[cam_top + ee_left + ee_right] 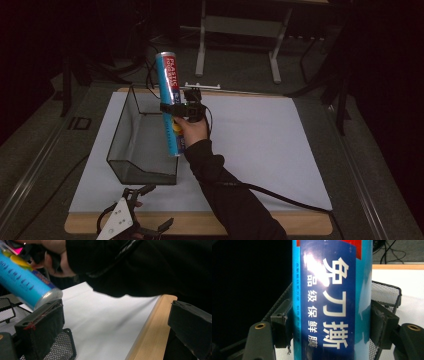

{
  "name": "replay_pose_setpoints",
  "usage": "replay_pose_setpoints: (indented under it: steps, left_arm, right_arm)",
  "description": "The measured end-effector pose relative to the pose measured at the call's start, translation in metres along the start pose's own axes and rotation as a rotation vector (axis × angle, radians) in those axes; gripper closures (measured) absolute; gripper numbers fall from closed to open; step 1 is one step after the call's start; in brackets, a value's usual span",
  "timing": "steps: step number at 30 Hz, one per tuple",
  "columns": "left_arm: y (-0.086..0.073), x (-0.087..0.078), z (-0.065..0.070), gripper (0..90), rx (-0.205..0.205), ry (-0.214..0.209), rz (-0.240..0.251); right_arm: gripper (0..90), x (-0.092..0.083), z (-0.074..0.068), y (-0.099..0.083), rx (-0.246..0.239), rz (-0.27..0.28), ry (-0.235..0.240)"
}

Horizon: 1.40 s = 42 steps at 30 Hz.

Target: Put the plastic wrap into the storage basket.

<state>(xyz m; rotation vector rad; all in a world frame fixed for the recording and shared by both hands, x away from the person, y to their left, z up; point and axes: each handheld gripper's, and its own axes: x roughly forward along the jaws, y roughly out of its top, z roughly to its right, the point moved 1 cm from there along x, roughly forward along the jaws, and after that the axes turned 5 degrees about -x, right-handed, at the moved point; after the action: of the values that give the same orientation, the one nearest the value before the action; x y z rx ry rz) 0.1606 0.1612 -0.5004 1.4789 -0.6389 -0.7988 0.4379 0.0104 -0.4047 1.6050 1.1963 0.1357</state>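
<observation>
The right gripper (176,108) has its fingers clamped on the blue tube (170,102), held tilted above the right rim of the mesh basket (131,150) near the worktop's (260,150) left edge. Lowered askew, the tube could catch that rim and slip. The basket looks empty; the left gripper (145,210) rests at the front edge, fingers wide.

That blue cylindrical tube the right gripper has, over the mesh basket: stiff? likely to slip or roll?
The blue cylindrical tube looks rigid: no denting between the right gripper pads. Its glossy label may slip. Being round, it would probably roll if laid on the white sheet, less so inside the black mesh basket.
</observation>
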Motion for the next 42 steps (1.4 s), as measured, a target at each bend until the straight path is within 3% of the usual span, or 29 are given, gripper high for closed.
replay_pose_setpoints:
  steps: [6, 13, 20, 27, 37, 42]
  left_arm:
    - [0.000, 0.001, 0.001, 1.2, -0.001, -0.014, -0.001]
    - [0.000, 0.000, 0.001, 1.2, 0.001, -0.019, 0.003]
    - [0.000, 0.001, 0.001, 1.2, 0.006, -0.022, 0.000]
    - [0.000, 0.001, 0.002, 1.2, 0.010, -0.023, -0.002]
    - [0.000, 0.001, 0.002, 1.2, 0.014, -0.021, -0.006]
    - [0.000, 0.001, 0.002, 1.2, 0.014, -0.023, -0.009]
  right_arm:
    - [31.9, 0.021, 0.000, -0.016, 0.060, -0.007, 0.043]
    - [31.9, 0.036, 0.001, -0.034, 0.143, -0.013, 0.061]
    - [31.9, 0.045, -0.005, -0.050, 0.085, -0.060, 0.003]
    - [31.8, 0.052, -0.006, -0.066, 0.068, -0.110, -0.071]
    - [30.8, 0.054, -0.006, -0.066, 0.068, -0.145, -0.146]
    - [28.3, 0.060, -0.010, -0.068, 0.004, -0.188, -0.203]
